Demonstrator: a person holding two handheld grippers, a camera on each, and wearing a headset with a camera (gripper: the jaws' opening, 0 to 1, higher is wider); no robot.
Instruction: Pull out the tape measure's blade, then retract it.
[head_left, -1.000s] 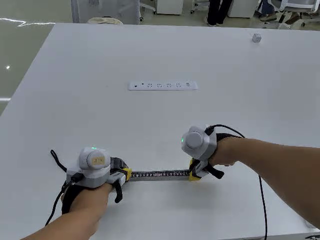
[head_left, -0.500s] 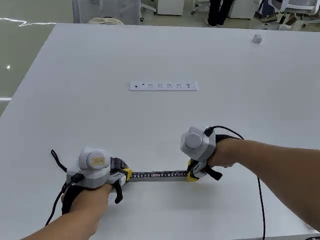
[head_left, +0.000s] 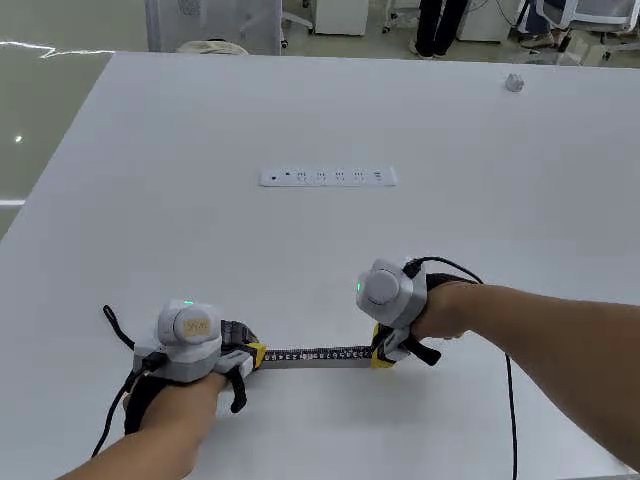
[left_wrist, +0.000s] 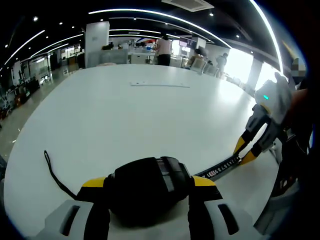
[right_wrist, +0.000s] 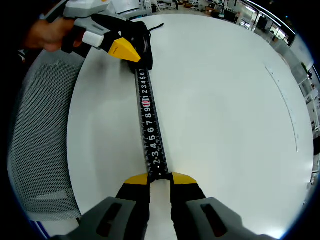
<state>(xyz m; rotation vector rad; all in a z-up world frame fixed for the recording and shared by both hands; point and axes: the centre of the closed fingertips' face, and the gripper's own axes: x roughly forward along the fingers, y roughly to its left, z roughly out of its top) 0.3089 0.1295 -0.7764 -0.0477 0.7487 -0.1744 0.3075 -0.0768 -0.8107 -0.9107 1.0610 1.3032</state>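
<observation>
Left fingers (left_wrist: 201, 182) clamped on one tape measure (left_wrist: 145, 189); right fingers (right_wrist: 136, 178) pinching its blade (right_wrist: 149, 120).

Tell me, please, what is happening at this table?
A person works at a white table with a gripper in each hand. The left gripper is clamped around the black tape measure case. The right gripper pinches the end of the blade. The blade lies stretched out along the table between the two grippers. A power strip lies farther back.
</observation>
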